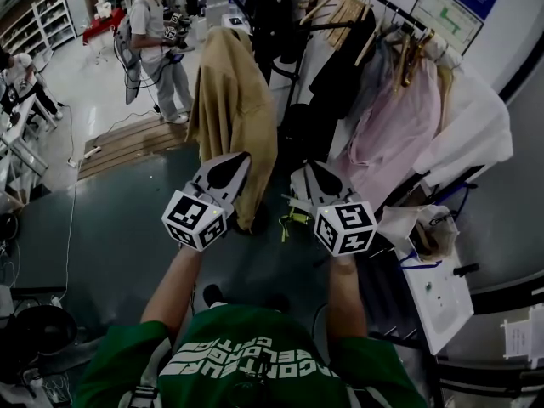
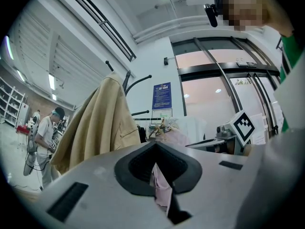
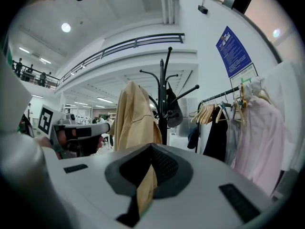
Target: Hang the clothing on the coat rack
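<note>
A tan jacket hangs draped over the top of the black coat rack, its hem down near the floor. Both grippers are held side by side just in front of it, apart from the cloth. My left gripper points at the jacket's lower right edge and its jaws meet at the tip with nothing between them. My right gripper is shut too and holds nothing. The right gripper view has the jacket and the rack pole straight ahead. In the left gripper view the jacket is at the left.
A garment rail with wooden hangers runs at the right, carrying a black garment, a pink one and a white one. A white table stands lower right. A person stands far left beyond a wooden pallet.
</note>
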`<state>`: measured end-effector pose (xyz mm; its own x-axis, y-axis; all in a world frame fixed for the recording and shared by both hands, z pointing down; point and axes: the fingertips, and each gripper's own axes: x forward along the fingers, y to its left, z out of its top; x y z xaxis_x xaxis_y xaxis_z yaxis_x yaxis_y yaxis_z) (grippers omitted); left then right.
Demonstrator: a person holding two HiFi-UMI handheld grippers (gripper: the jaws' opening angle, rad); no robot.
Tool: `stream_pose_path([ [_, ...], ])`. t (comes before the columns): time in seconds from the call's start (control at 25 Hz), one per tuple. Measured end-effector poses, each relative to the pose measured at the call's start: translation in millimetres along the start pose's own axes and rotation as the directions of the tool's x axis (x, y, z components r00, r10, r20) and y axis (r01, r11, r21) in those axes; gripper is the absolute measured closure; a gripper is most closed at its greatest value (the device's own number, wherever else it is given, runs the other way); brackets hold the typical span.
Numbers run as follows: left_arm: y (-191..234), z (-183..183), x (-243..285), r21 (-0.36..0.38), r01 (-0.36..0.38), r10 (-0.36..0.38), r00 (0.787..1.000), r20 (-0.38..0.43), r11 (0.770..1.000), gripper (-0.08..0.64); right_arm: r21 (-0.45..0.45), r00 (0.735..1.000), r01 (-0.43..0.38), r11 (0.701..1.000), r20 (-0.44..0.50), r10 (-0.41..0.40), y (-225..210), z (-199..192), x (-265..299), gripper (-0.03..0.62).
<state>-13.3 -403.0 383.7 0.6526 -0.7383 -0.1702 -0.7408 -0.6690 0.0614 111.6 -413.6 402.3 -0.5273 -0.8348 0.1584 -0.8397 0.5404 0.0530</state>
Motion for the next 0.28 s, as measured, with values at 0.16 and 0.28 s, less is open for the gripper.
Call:
stream_pose_path([
  [0.16,-1.7,-0.1,-0.9,0.0,0.0,0.0,1.0,-0.001,1.0,0.555,0.001,1.0,0.005,1.0,-0.005,-0.005,-1.2,-1.8,-2.6,0.583],
  [0.28,-2.2,0.9,-0.8,0.001,0.0,0.0,1.0,-0.002,1.0,0.555,0.004,1.0,0.009,1.0,-0.008,-0.009,-2.4,-1.6,-4.3,0.583],
])
